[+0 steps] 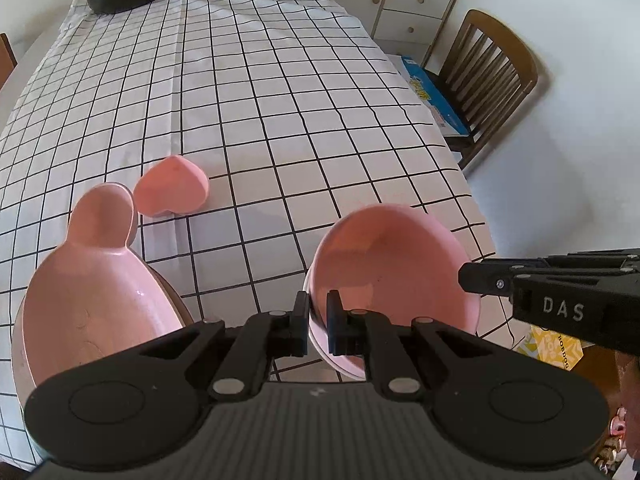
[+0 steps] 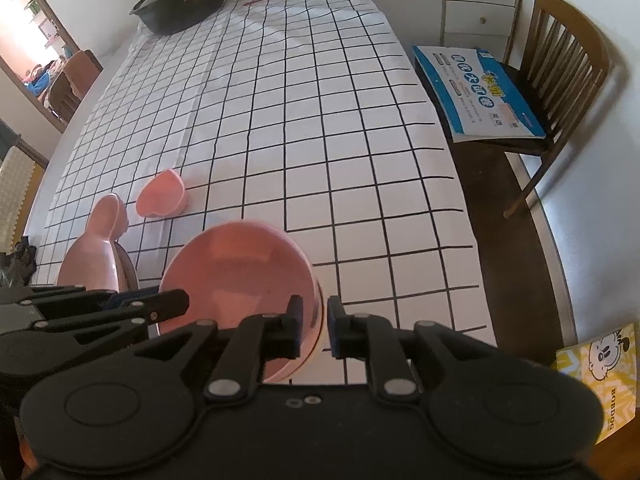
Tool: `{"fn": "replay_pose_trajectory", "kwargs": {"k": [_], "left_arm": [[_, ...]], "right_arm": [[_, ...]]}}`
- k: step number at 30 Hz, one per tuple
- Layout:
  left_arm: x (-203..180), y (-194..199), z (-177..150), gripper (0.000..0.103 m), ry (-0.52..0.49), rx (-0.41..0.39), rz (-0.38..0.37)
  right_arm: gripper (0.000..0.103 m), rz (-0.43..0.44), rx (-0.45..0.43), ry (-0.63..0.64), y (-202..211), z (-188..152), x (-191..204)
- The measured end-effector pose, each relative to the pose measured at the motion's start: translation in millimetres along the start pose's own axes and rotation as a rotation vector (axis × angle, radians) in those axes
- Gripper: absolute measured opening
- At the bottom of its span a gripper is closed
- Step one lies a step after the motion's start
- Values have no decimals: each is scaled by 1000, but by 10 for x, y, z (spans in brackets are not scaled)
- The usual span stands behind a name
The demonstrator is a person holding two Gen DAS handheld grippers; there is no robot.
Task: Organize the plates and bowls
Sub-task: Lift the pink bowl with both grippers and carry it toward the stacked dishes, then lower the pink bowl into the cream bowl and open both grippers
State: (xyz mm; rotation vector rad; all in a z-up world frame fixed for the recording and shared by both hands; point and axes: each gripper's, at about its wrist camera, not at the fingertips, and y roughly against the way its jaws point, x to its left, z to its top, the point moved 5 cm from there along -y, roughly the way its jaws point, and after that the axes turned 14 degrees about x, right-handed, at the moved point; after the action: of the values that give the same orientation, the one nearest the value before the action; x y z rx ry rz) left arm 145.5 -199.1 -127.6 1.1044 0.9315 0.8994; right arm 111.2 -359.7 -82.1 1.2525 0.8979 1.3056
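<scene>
Table (image 1: 320, 100), checked cloth: round pink bowl (image 1: 394, 268) sat near its near right edge, between both tools. Left gripper (image 1: 318, 318) clamped bowl's left rim; right gripper (image 2: 314, 326) straddled right rim, outer pad off. Rabbit-eared dish (image 1: 92, 292) lay left, nearer left hand.

1. Long table (image 2: 320, 120) w/ white, black-grid cloth.
2. Wooden slat-back chair (image 2: 568, 60) at right, blue booklet (image 2: 476, 92) on seat.
3. White drawer cabinet (image 2: 476, 0) vs. white wall, far right.
4. Doorway (image 2: 36, 40) left, prob. another room.
5. Dark floor.
</scene>
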Motion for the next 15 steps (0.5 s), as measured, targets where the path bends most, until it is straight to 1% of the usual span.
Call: {"fn": "replay_pose_trajectory", "kwargs": {"k": [7,12,15], "left_arm": [[15,39,-23,9,-10,-12,-5],[32,43,-27,9,-17,-4,-20],[52,39,-29,12,-14,2,-32]], "right_arm": [[19,13,-18,10,97,-11,16],[20,15,-27,14,137,4,33],[22,19,-27,20,139,8,46]]}}
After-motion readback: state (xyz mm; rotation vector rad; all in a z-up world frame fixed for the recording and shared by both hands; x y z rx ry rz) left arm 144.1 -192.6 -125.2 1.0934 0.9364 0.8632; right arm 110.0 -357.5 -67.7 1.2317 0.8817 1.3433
